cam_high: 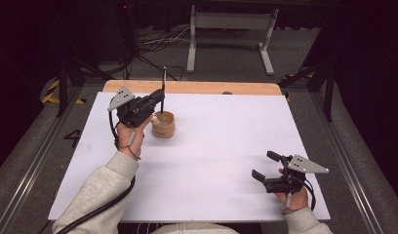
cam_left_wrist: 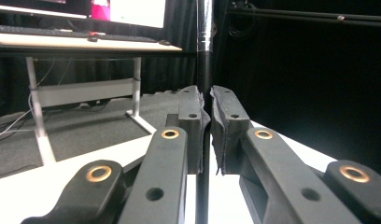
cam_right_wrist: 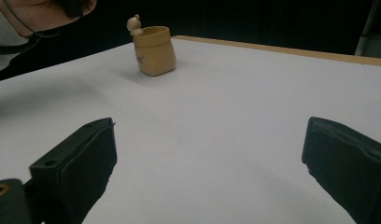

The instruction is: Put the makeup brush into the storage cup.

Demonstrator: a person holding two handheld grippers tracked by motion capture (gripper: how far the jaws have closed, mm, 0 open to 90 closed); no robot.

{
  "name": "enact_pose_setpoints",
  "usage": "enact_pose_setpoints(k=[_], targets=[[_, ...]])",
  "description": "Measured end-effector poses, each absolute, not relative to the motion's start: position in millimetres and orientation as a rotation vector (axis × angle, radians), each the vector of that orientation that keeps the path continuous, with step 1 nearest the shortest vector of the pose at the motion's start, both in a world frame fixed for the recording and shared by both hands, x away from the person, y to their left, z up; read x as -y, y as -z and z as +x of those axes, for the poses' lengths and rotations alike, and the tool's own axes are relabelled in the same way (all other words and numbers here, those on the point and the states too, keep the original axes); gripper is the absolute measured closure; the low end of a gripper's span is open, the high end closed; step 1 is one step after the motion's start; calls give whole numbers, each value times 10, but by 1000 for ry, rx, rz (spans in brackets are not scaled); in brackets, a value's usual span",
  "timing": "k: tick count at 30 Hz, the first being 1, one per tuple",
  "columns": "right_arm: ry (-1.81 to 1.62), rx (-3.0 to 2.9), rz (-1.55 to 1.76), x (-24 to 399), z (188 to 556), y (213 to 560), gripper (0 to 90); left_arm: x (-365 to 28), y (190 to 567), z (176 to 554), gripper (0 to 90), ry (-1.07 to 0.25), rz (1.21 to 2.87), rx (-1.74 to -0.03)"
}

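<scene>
Here, left gripper [cam_high: 157, 99] jaws clamped mid-shaft on a thin, stiff, probably light and slick black pen [cam_high: 163, 90], upright above the tan holder [cam_high: 163, 125] on the worktop [cam_high: 221, 146]; right gripper [cam_high: 265, 166] jaws wide, empty.

**Pen upright over pot**

Slim black pen [cam_high: 163, 90] with a silver band higher up, held vertical, pinched between the left tool's [cam_left_wrist: 206, 105] pads, lower end just above the pot [cam_high: 163, 125]. Tan, sack-shaped, open-topped, small figure on rim; standing upright on the white surface's [cam_high: 211, 161] far-left part.
</scene>
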State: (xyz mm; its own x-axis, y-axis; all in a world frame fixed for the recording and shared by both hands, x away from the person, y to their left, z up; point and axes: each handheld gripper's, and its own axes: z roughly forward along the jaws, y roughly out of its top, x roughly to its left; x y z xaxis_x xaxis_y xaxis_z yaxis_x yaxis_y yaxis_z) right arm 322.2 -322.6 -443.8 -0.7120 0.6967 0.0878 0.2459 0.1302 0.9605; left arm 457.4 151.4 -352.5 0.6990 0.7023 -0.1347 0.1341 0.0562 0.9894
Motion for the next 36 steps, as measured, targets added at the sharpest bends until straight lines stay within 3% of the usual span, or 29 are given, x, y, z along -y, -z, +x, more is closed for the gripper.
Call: enact_pose_setpoints(k=[36], targets=[[-1609, -2044, 884, 3188, 3196, 4419, 36, -1389, 3941, 4721, 829, -589, 1514, -773]])
